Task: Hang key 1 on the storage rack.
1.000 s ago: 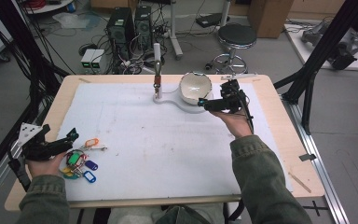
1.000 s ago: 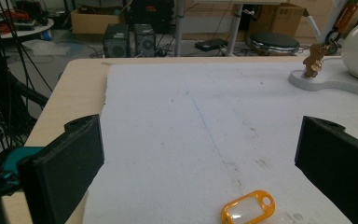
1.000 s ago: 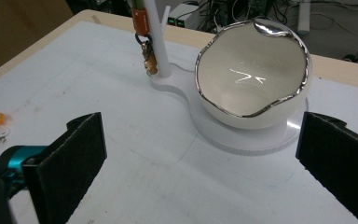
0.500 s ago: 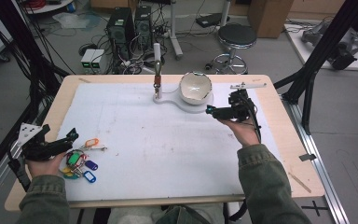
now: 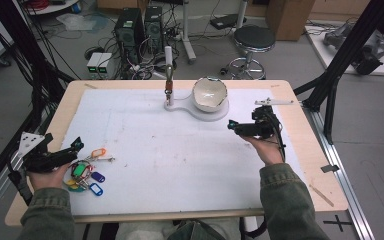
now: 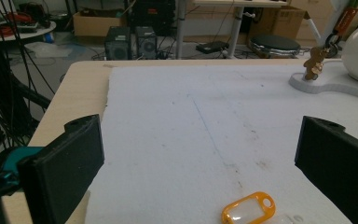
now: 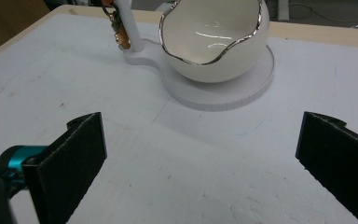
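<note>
Near table's left edge (image 5: 60, 117), left hand-held gripper (image 5: 72, 149) beside key tags (image 5: 87, 172).

Key tags (image 5: 86, 175): a bunch of coloured plastic tags, orange, green, blue and yellow, flat on the white mat's near left corner, just beside my left hand.
Bowl (image 5: 210, 93): white, wavy silver rim, upright on its round white stand at the far middle.

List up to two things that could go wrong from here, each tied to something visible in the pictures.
The open left gripper sits beside a tangled bunch of coloured plastic key tags; grabbing one may drag the rest. The open right gripper hovers near the white egg-shaped ceramic bowl; a careless swing could knock it.
</note>
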A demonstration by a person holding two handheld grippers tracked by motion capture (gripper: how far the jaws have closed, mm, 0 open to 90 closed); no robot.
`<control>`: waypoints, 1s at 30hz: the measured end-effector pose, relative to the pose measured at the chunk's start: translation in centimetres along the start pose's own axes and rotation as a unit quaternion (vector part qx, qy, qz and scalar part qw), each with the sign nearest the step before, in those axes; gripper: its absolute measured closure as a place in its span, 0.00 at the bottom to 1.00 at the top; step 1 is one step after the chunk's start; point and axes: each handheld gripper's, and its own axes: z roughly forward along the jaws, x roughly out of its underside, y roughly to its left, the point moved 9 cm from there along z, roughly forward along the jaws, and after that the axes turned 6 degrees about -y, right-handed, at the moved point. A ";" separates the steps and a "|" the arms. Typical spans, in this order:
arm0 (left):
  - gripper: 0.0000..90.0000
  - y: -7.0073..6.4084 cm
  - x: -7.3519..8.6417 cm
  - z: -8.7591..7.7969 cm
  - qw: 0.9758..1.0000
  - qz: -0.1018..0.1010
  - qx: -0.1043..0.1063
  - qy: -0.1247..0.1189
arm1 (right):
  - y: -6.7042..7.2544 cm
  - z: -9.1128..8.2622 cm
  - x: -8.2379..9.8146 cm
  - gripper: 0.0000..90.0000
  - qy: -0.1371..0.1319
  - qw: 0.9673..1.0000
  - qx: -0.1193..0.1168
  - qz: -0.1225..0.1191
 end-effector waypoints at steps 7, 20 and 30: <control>0.02 0.0 0.0 0.0 1.000 -0.002 0.001 0.001 | -0.6 -0.6 0.9 0.01 0.000 1.000 0.006 -0.001; 0.02 0.1 0.0 -0.1 1.000 -0.003 0.000 0.002 | -0.3 -1.2 0.9 0.01 -0.002 1.000 0.010 -0.017; 0.02 0.0 0.0 0.0 1.000 -0.003 0.002 0.002 | -0.5 -1.5 2.3 0.01 0.004 1.000 0.015 -0.013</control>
